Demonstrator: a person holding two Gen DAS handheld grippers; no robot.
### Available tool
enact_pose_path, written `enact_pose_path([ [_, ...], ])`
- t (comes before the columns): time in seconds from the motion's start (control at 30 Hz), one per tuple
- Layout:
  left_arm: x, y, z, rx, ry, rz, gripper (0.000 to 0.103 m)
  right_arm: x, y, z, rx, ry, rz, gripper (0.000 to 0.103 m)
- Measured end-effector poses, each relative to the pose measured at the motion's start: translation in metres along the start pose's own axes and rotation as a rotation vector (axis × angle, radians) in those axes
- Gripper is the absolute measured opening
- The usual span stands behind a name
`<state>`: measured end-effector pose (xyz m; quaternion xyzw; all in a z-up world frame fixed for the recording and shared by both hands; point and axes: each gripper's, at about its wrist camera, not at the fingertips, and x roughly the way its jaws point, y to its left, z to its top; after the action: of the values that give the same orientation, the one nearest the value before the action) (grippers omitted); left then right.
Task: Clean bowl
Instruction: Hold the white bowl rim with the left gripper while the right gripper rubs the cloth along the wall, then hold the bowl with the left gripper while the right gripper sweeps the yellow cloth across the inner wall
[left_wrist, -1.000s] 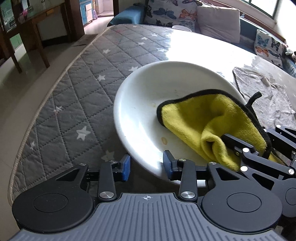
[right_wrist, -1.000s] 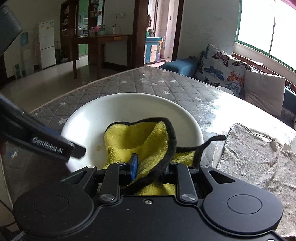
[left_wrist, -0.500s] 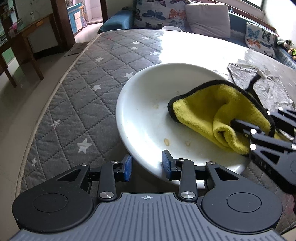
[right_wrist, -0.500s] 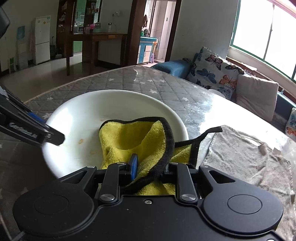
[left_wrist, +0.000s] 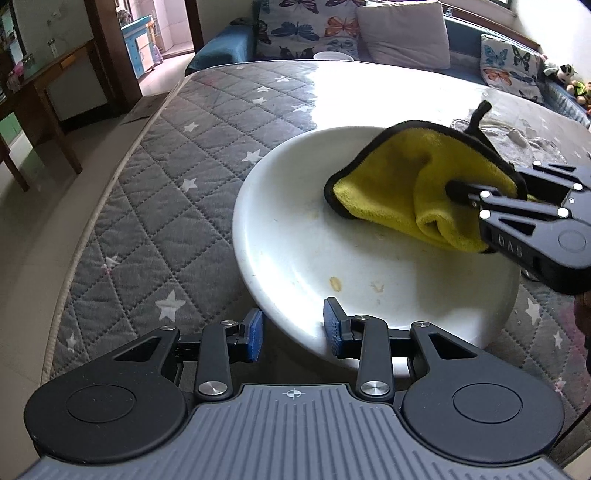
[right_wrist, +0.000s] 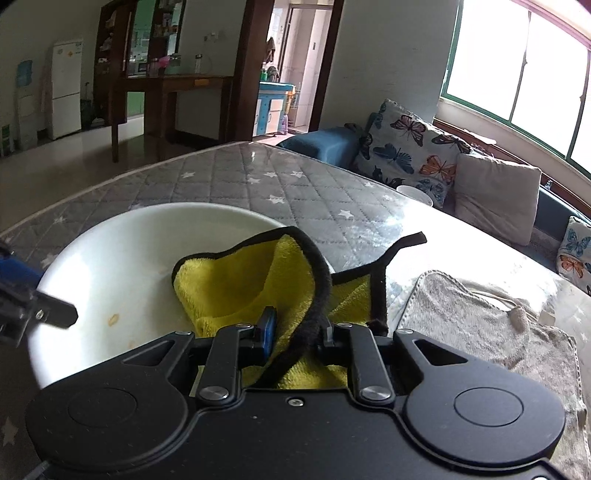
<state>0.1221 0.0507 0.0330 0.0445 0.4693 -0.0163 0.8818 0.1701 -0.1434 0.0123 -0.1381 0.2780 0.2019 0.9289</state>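
Observation:
A wide white bowl rests on the star-patterned grey table cover. My left gripper is shut on its near rim, one blue pad inside the bowl and one outside. Small yellowish stains mark the inside near that rim. A yellow cloth with black edging lies bunched in the right half of the bowl. My right gripper is shut on a fold of the cloth, its jaws still closing tighter. In the right wrist view the bowl is at the left, with a left fingertip at its edge.
A grey towel lies on the table right of the bowl. The quilted table cover ends in a curved edge at the left, above the floor. A white cup stands at the far edge, with sofa cushions behind it.
My right gripper has dragged the yellow cloth rightward across the bowl, baring more of the bottom and the stains. The left gripper keeps its hold on the rim.

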Motion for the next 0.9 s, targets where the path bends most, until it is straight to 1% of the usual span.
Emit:
enact_pose_path([
  [0.13,0.001,0.002,0.004,0.024,-0.002,0.009,0.036,0.002,-0.003,0.002,0.016,0.000,0.000,0.021],
  [0.33,0.003,0.003,0.009,0.050,0.000,0.017,0.036,-0.006,-0.003,-0.005,0.013,0.008,0.008,0.020],
  [0.63,0.002,0.005,0.010,0.113,-0.010,0.039,0.035,-0.027,0.005,-0.019,0.039,0.007,0.025,0.020],
  [0.9,0.003,0.005,0.009,0.154,-0.008,0.035,0.035,-0.043,0.008,-0.025,0.074,0.001,0.043,0.021],
])
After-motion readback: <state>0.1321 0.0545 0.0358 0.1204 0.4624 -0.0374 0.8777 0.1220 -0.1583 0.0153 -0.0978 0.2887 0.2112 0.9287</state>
